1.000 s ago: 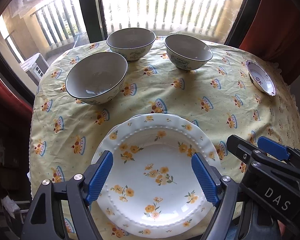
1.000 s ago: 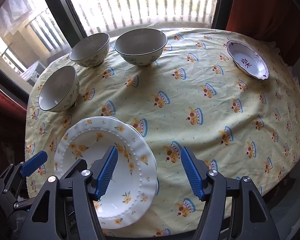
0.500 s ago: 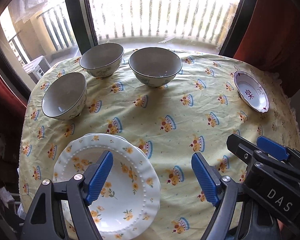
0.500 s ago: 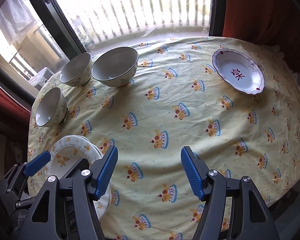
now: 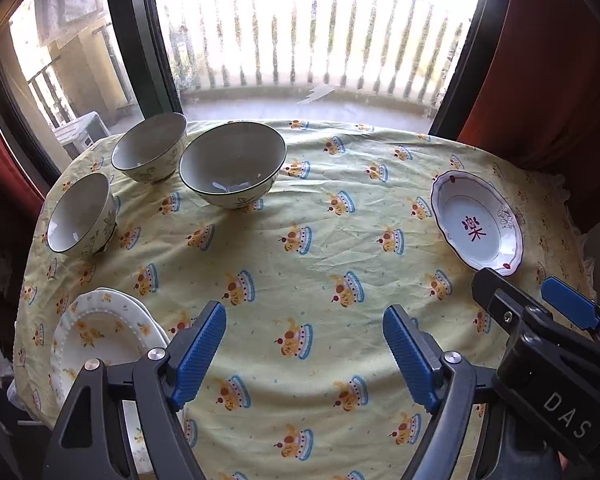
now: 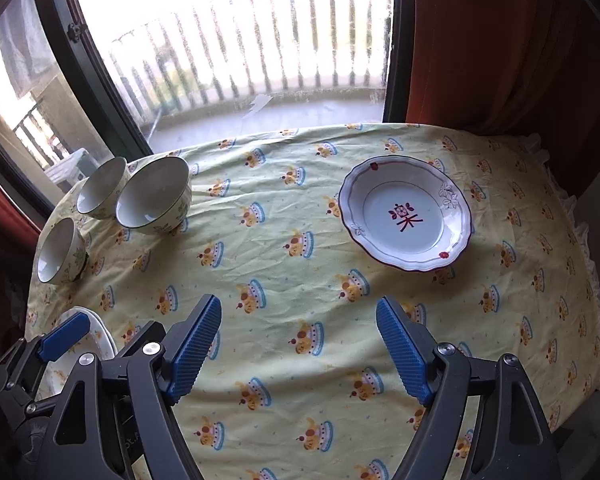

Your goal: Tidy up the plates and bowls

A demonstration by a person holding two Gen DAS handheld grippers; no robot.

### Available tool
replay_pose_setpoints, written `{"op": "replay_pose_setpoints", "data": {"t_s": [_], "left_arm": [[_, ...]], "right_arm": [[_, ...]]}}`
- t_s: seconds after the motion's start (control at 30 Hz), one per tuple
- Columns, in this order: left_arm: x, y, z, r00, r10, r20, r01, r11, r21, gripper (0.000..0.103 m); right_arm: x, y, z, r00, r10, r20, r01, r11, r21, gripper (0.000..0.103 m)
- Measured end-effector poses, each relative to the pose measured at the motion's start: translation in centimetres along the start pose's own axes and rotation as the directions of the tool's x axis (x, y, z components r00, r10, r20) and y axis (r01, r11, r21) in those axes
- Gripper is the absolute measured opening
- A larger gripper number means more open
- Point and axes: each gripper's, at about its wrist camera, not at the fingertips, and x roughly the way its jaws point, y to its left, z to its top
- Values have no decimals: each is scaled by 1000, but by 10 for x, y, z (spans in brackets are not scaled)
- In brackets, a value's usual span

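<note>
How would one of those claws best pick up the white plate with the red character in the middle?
Probably by its rim. The plate lies flat and alone on the tablecloth, its scalloped edge flaring upward. The right claw, empty with jaws opening, could come from the near side, one finger over the rim and one under.

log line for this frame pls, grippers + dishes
left gripper: jaws open, empty | right gripper: jaws opening, empty | red-character plate: alone on tablecloth | flower plates: stacked | bowls: three, unstacked

Yellow tablecloth, red curtain, balcony railing.
</note>
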Motion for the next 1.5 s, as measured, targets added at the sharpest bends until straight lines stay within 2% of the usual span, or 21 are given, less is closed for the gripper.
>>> {"op": "replay_pose_setpoints", "data": {"t_s": [0.27,0.33,0.4,0.53,0.6,0.7,0.8,0.87,1.03,1.3,1.5], "left_arm": [[18,-59,22,998,51,41,-51,999,15,82],[28,-74,28,998,52,34,-53,998,22,78],[39,-87,35,998,52,30,-53,998,25,76],[62,-108,44,999,9,32,-9,1000,-1,71],[73,-119,48,999,14,39,-14,1000,-4,70],[88,-133,55,999,21,32,-22,1000,6,64],[101,-142,61,999,29,30,-29,999,19,63],[113,-149,65,999,43,23,-44,998,37,63],[142,-160,70,1000,23,3,-23,999,47,55],[174,-173,74,999,5,-47,-2,998,65,45],[182,-175,81,998,-3,-62,6,999,52,45]], "right_arm": [[20,-58,25,997,66,32,-66,998,-3,82],[29,-72,32,997,76,31,-77,997,12,82],[38,-85,40,998,56,24,-56,998,20,82],[57,-109,54,999,44,22,-45,999,19,82],[67,-118,60,999,27,33,-27,1000,11,82],[82,-132,69,1000,-3,27,3,1000,10,82],[94,-144,75,1000,-11,24,10,999,32,81],[104,-150,78,1000,-20,20,19,999,37,79],[131,-162,81,999,-37,-7,38,997,63,71],[165,-175,82,995,-90,-35,92,993,69,66],[184,-182,80,990,-95,-100,105,990,94,54]]}}
